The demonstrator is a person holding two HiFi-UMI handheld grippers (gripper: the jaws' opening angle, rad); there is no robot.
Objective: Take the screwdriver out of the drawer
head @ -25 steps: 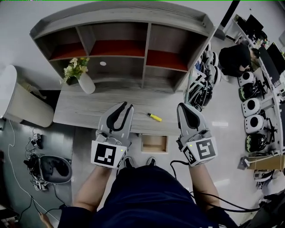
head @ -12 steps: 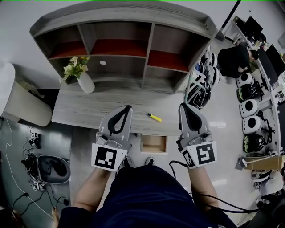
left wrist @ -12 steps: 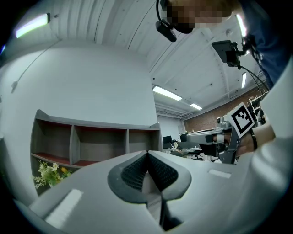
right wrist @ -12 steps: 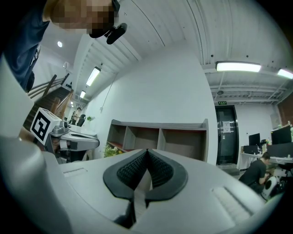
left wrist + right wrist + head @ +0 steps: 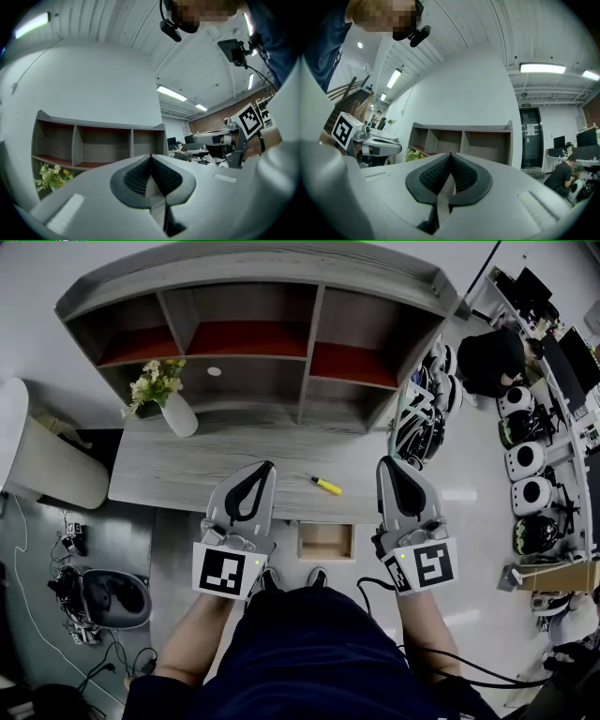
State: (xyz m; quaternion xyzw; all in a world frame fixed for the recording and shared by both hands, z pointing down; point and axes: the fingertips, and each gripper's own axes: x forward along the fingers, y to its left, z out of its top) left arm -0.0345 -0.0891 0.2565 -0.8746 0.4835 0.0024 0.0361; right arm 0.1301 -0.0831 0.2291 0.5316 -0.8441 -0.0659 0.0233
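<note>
The left tongs (image 5: 266, 468) are pressed together, their ribbed pads meeting with nothing between them. The right tongs (image 5: 386, 463) are pressed together in the same way. Both are held level over the front edge of the grey tabletop (image 5: 178, 479). Between them, touching neither, the yellow screwdriver (image 5: 326, 487) lies on the tabletop. Just below it the drawer (image 5: 325, 542) stands pulled out, showing its pale wooden bottom. Farther back a white vase of flowers (image 5: 176, 409) stands before the shelf unit (image 5: 281, 301).
</note>
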